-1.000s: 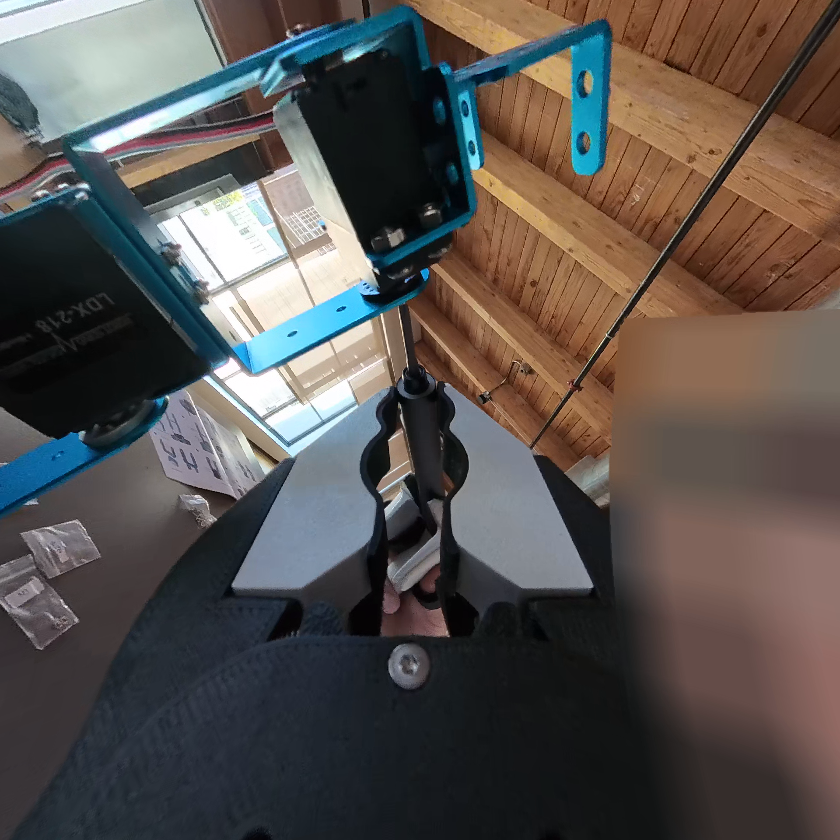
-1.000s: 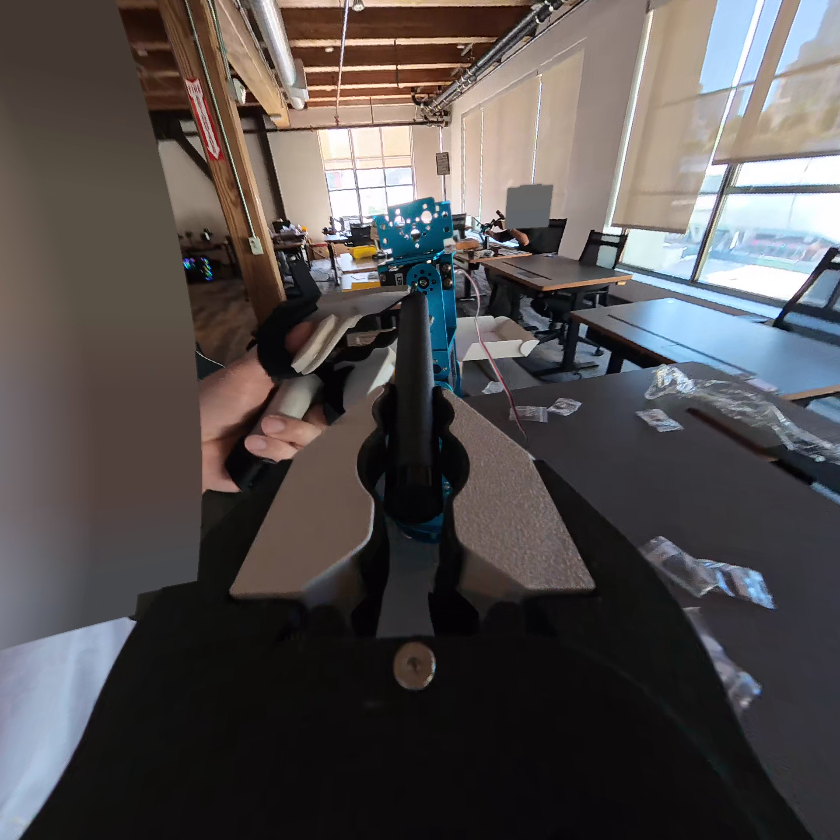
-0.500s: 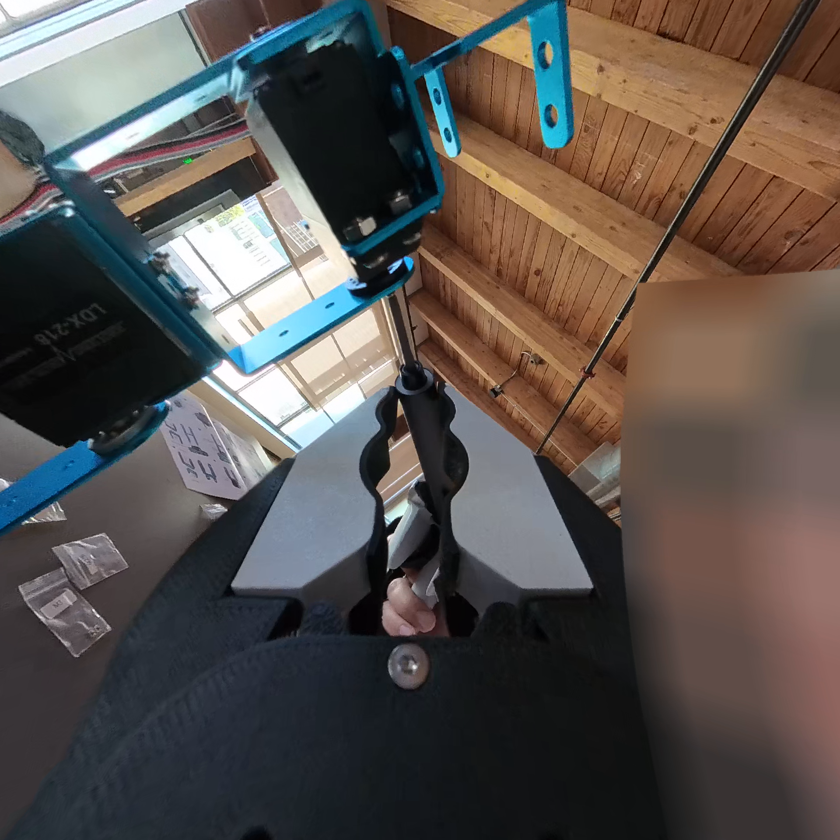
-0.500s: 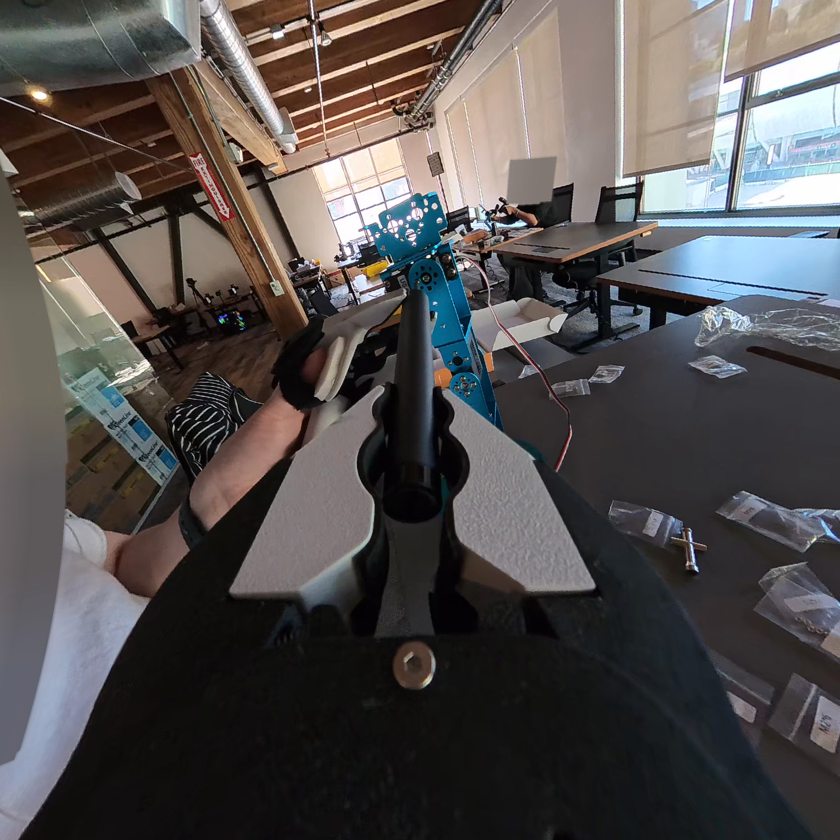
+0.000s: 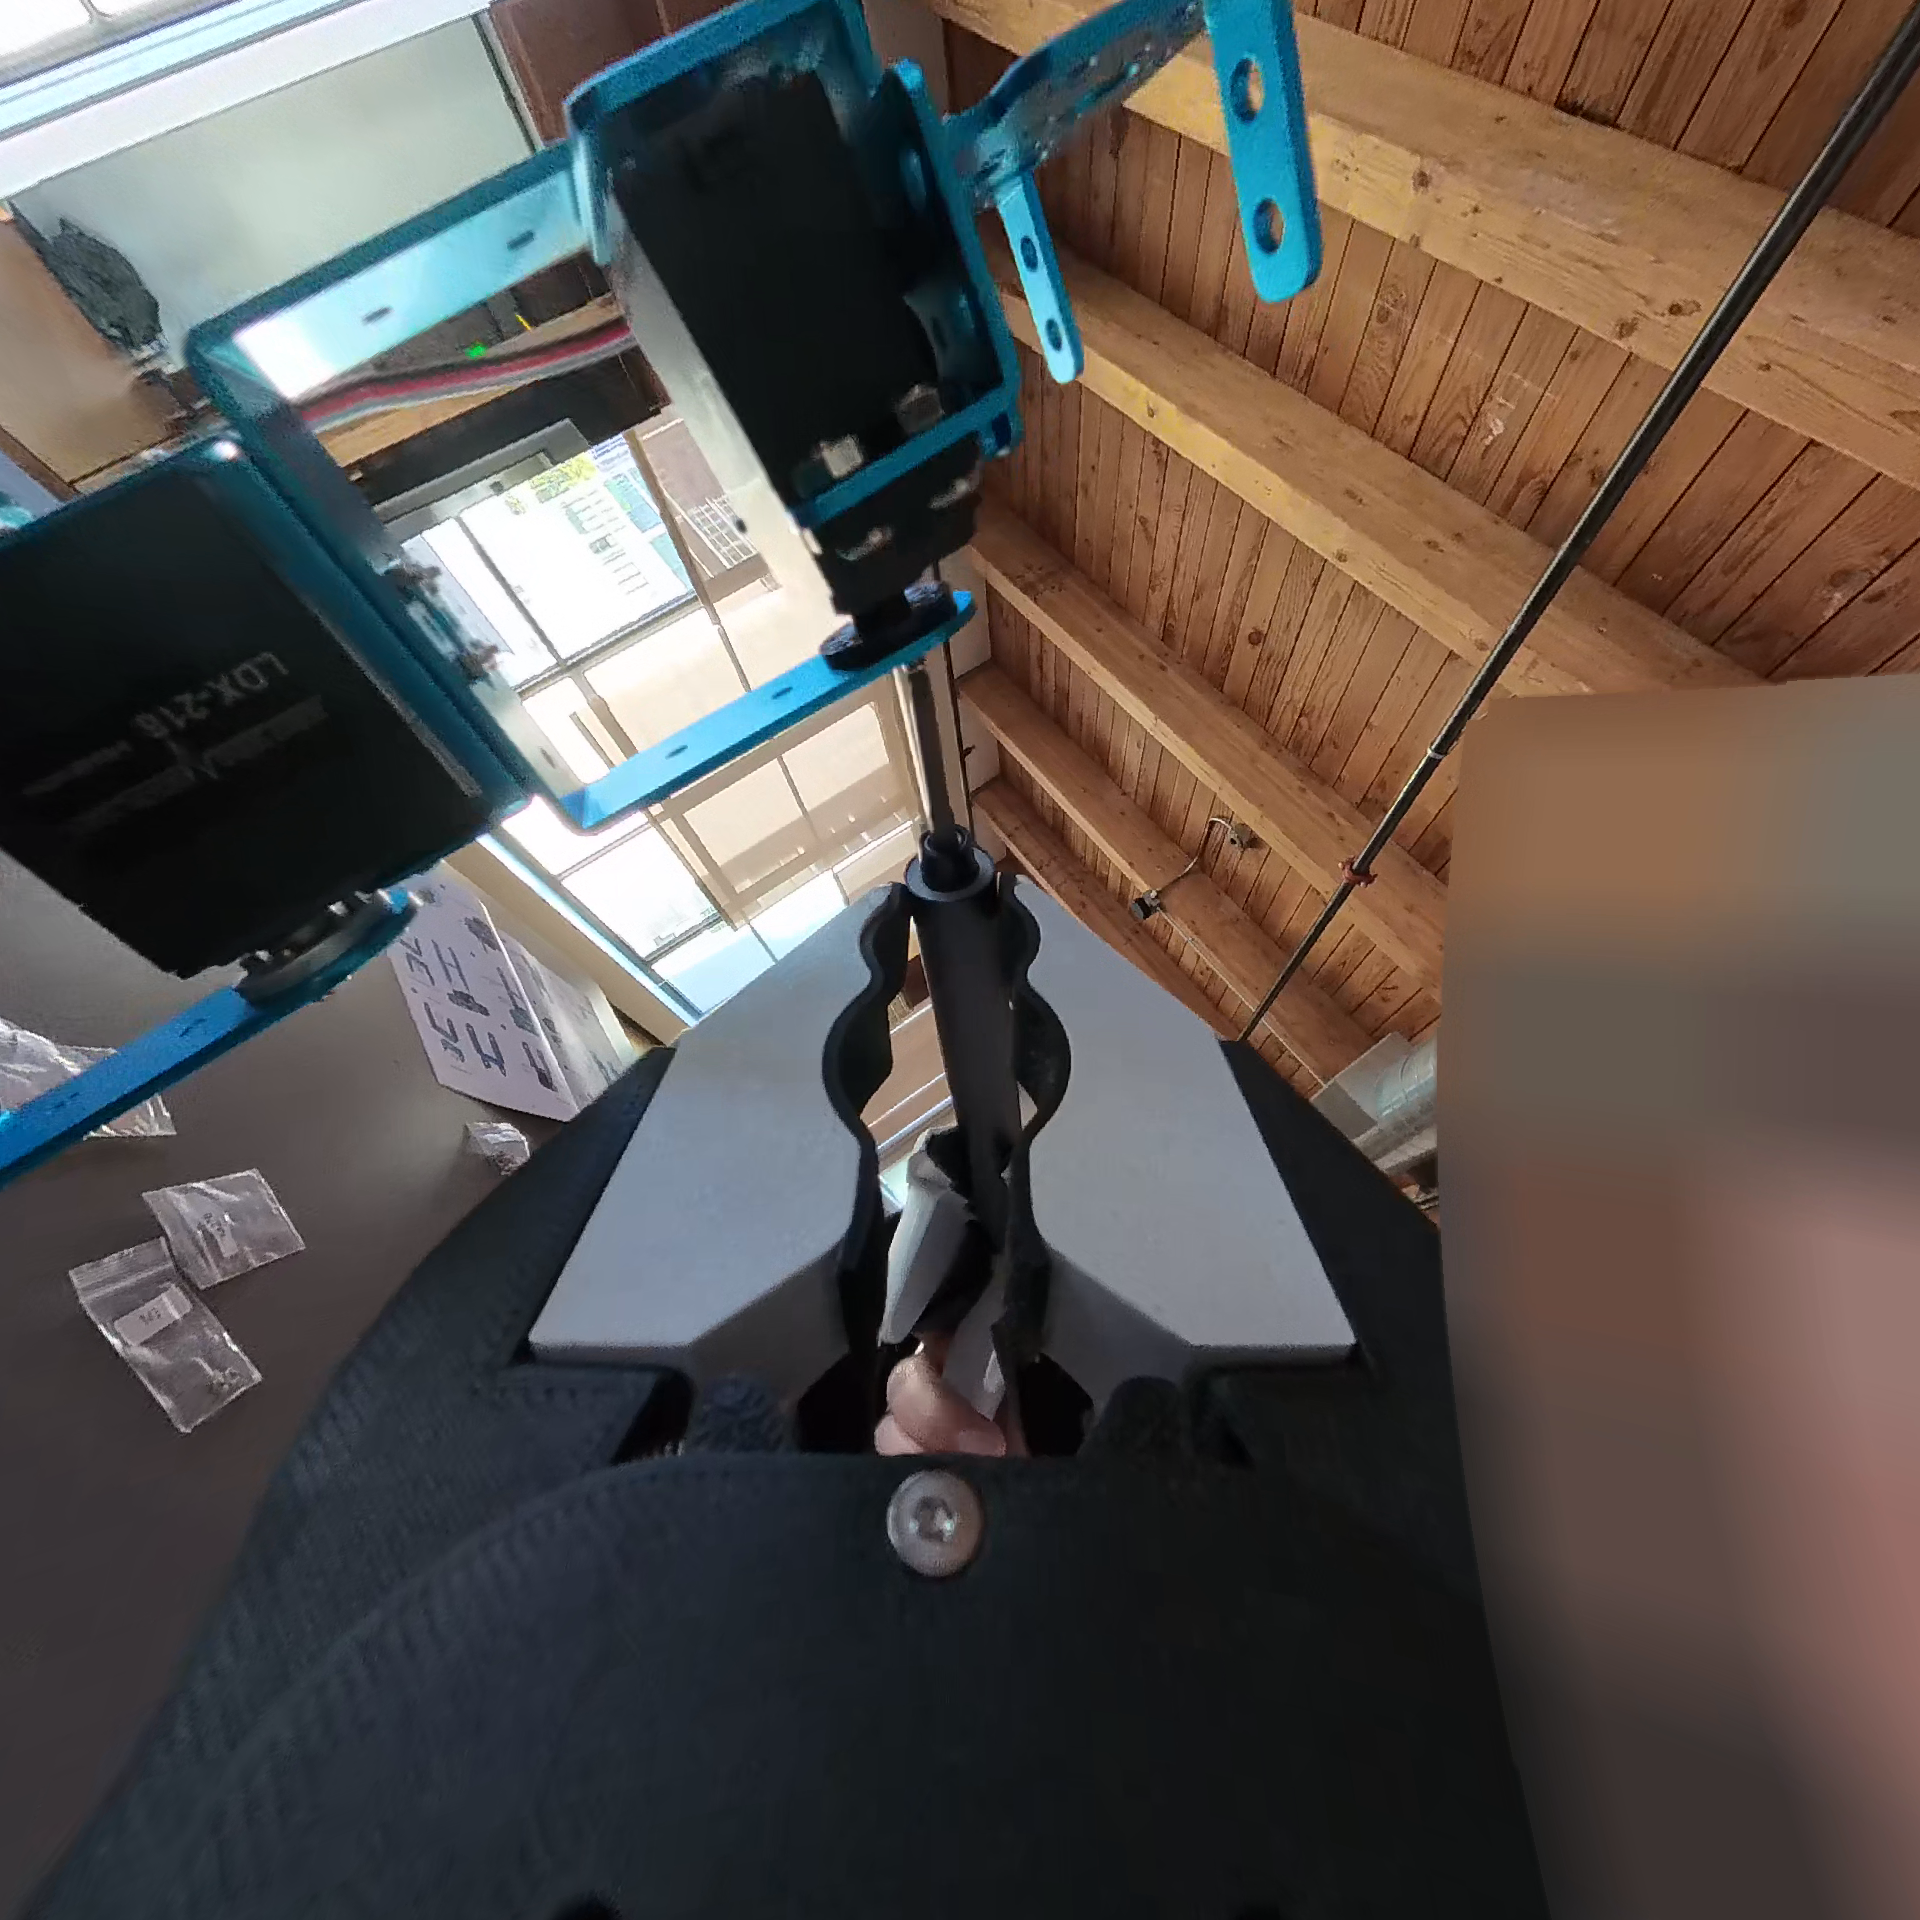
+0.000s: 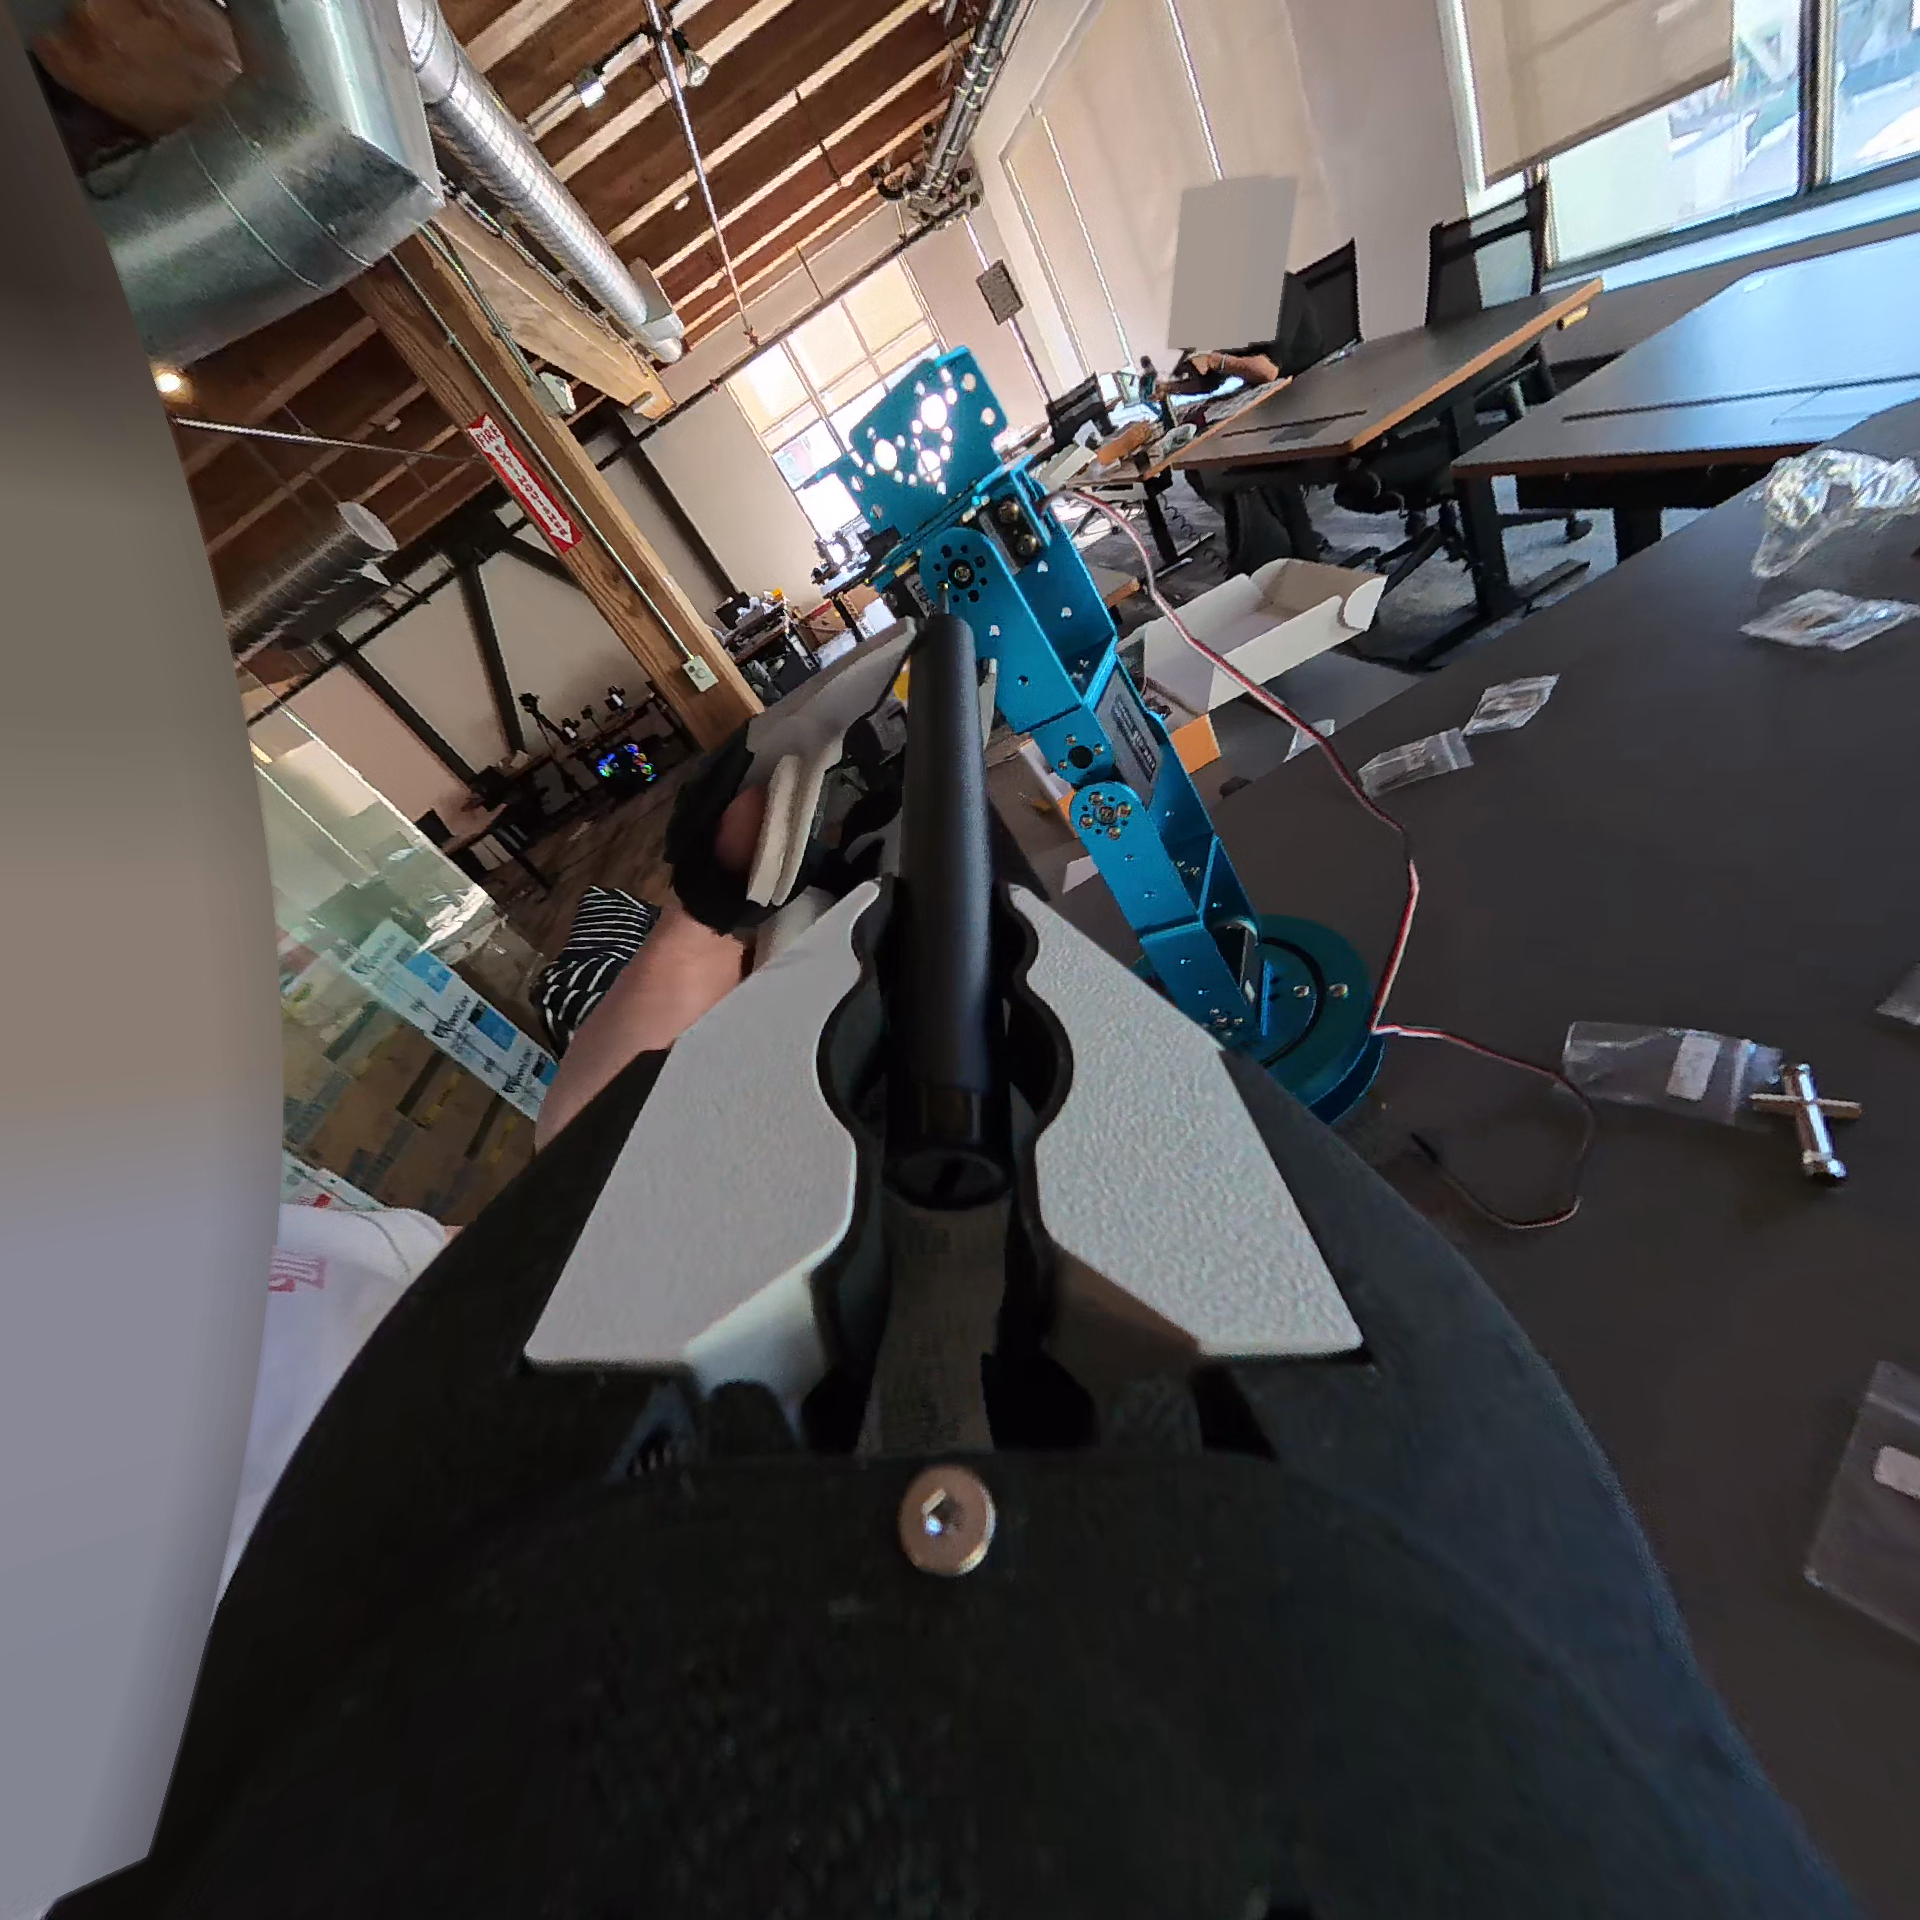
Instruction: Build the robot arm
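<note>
Left gripper (image 5: 951,1049): closing around a black screwdriver (image 5: 961,997), tip reaching ahead to the blue servo arm (image 5: 790,312). Right gripper (image 6: 940,1018): clamping the same handle. Judged best: keeping the shaft square.

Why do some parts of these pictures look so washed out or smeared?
Left wrist view: windows blow out white behind the blue bracket, edges slightly motion-blurred. Right wrist view: wide-angle lens bends the ceiling duct; daylight glares through the far window.

Left wrist view tilted ceilingward, right level, both showing blue arm (image 6: 1122,790)
</note>
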